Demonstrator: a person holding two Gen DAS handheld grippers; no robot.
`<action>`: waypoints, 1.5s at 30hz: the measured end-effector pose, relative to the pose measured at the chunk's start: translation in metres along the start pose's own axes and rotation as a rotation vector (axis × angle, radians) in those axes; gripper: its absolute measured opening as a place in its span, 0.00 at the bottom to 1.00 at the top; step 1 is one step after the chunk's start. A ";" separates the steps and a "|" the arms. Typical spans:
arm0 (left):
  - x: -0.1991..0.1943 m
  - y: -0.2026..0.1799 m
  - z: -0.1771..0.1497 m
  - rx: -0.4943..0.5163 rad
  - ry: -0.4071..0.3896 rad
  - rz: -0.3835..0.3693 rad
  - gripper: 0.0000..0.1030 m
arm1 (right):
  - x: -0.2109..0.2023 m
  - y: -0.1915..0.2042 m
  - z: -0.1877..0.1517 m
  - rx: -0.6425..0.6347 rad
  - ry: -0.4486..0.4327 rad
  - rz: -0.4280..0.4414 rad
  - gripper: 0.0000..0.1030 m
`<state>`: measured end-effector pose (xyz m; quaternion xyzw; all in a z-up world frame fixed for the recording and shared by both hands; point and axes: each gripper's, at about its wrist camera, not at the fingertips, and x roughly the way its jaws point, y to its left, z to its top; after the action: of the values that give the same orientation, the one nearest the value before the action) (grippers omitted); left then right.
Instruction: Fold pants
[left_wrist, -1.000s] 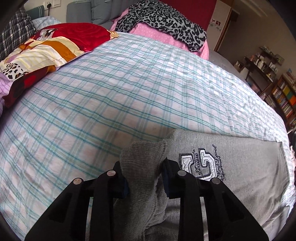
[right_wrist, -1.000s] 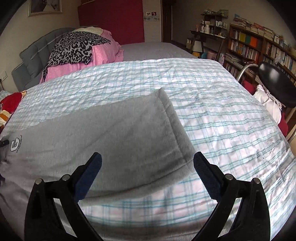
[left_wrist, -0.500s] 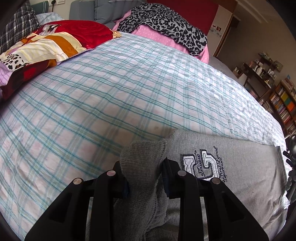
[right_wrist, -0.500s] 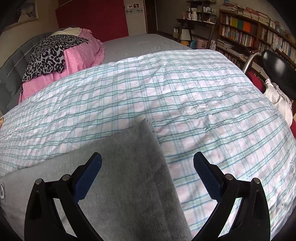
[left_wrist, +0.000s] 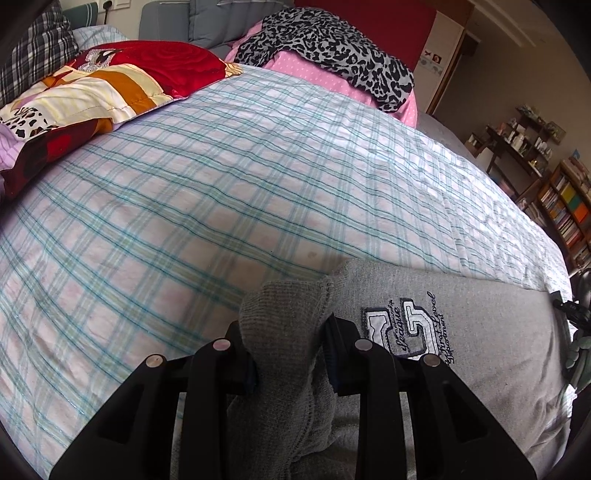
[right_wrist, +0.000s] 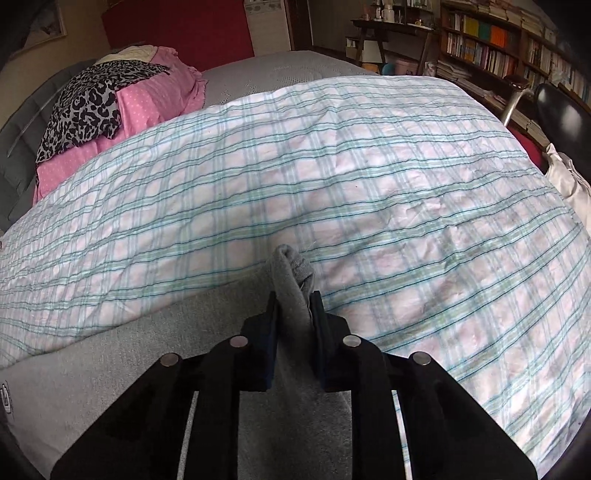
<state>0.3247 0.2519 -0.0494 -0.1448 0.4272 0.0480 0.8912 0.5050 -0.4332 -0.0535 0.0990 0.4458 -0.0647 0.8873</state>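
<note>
Grey sweatpants (left_wrist: 480, 332) with a stitched emblem (left_wrist: 402, 325) lie on the plaid bedcover (left_wrist: 221, 192). My left gripper (left_wrist: 288, 350) is shut on the ribbed waistband end of the pants, which bunches up between its fingers. In the right wrist view the pants (right_wrist: 129, 369) stretch to the left. My right gripper (right_wrist: 293, 325) is shut on the far corner of the pants, a cuff end that pokes up between its fingers. The right gripper also shows at the right edge of the left wrist view (left_wrist: 576, 332).
A red and patterned quilt (left_wrist: 92, 92) lies at the bed's far left. A pink cover with a leopard-print cloth (left_wrist: 332, 48) lies at the head (right_wrist: 96, 99). Bookshelves (right_wrist: 498, 40) and a black chair (right_wrist: 557, 107) stand to the right of the bed.
My right gripper was open over the pants leg; it moved to the leg's end corner and shut on it. My left gripper kept its hold on the waistband.
</note>
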 end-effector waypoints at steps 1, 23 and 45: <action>-0.001 0.001 0.000 -0.004 0.000 -0.005 0.27 | -0.008 -0.002 0.001 0.002 -0.020 0.003 0.12; -0.153 0.001 -0.017 0.028 -0.202 -0.189 0.23 | -0.245 -0.047 -0.068 0.078 -0.396 0.126 0.11; -0.259 0.016 -0.161 0.167 -0.299 -0.253 0.24 | -0.359 -0.112 -0.303 0.161 -0.506 0.186 0.06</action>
<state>0.0374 0.2290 0.0520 -0.1144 0.2711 -0.0789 0.9525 0.0332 -0.4613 0.0449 0.1904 0.1925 -0.0408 0.9618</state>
